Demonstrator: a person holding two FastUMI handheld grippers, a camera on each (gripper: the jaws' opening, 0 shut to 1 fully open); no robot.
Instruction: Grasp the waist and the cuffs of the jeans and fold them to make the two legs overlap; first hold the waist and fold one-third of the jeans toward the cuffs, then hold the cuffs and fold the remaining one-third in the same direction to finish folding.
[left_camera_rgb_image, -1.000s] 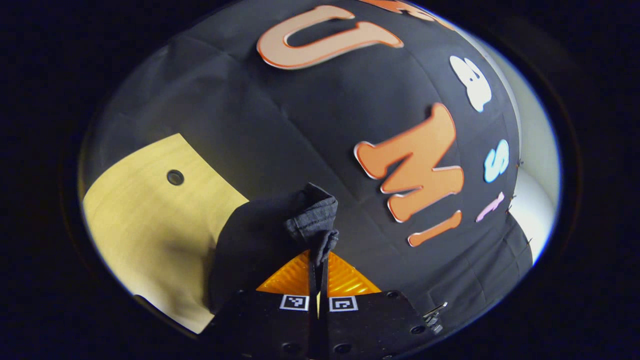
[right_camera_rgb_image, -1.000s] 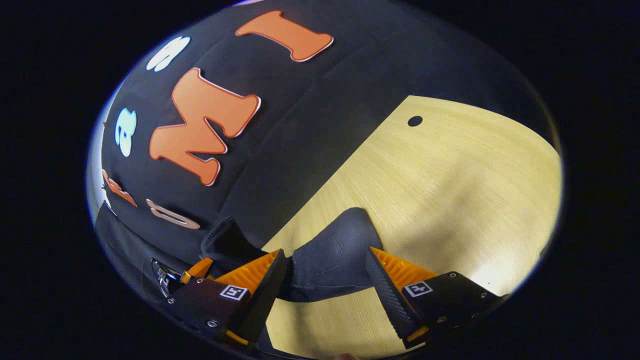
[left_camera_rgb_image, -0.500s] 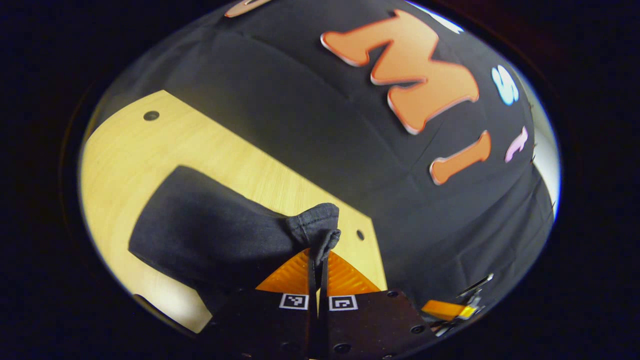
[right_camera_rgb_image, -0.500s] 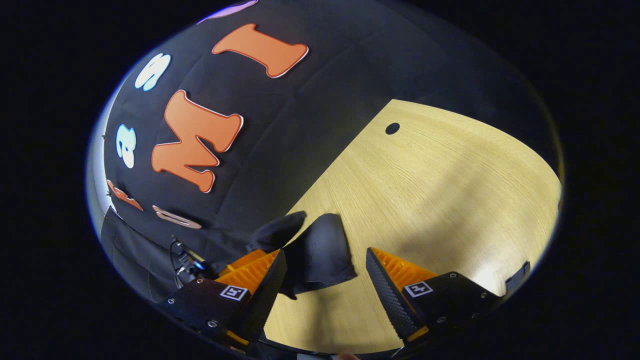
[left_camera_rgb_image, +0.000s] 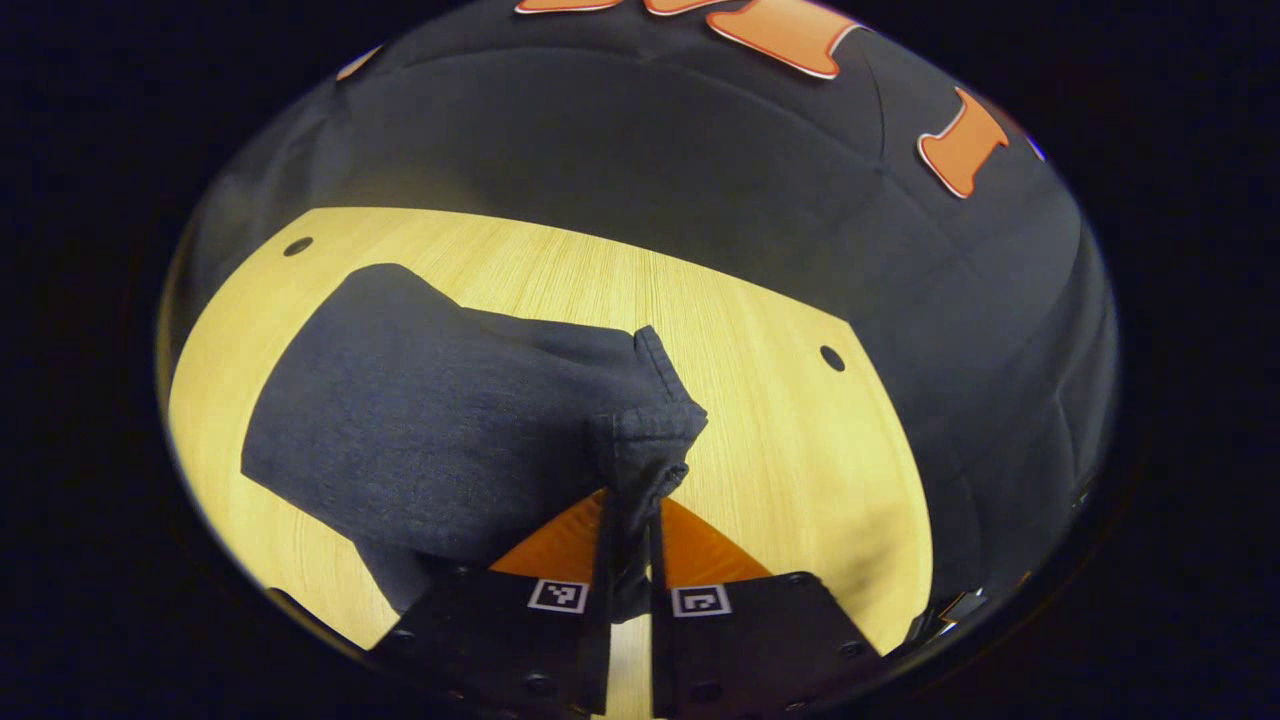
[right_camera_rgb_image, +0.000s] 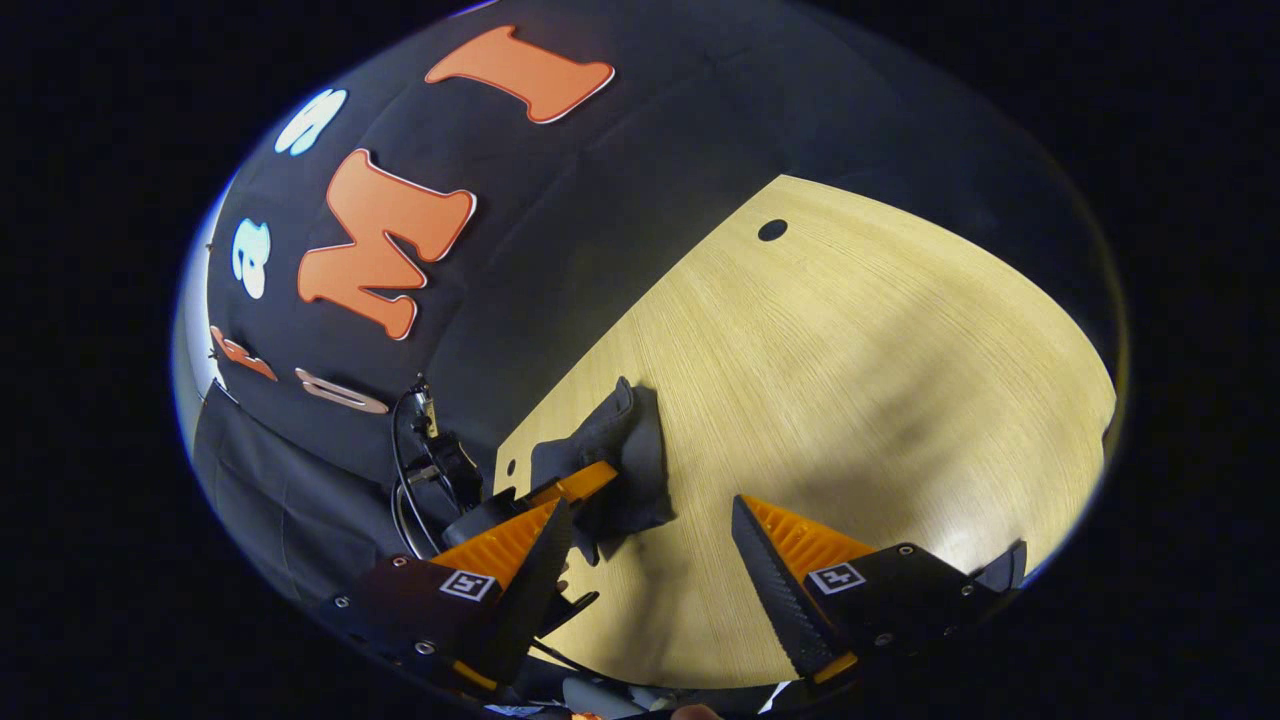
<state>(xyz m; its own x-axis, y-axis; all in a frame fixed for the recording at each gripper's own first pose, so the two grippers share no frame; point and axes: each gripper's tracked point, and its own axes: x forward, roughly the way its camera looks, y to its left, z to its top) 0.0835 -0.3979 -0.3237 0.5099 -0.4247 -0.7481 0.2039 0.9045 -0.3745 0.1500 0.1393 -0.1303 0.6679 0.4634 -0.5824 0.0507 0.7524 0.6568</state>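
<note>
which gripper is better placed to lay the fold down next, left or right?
Left. The left gripper is clamped on the jeans at a hemmed edge, over the table. The right gripper is open and empty, with the jeans off to its side.

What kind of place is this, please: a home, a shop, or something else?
Probably a recording booth for handling trials, not a home. A black cloth wall hangs behind a bare light wooden table with round holes. The only household thing is dark jeans, pinched by the left gripper.
</note>
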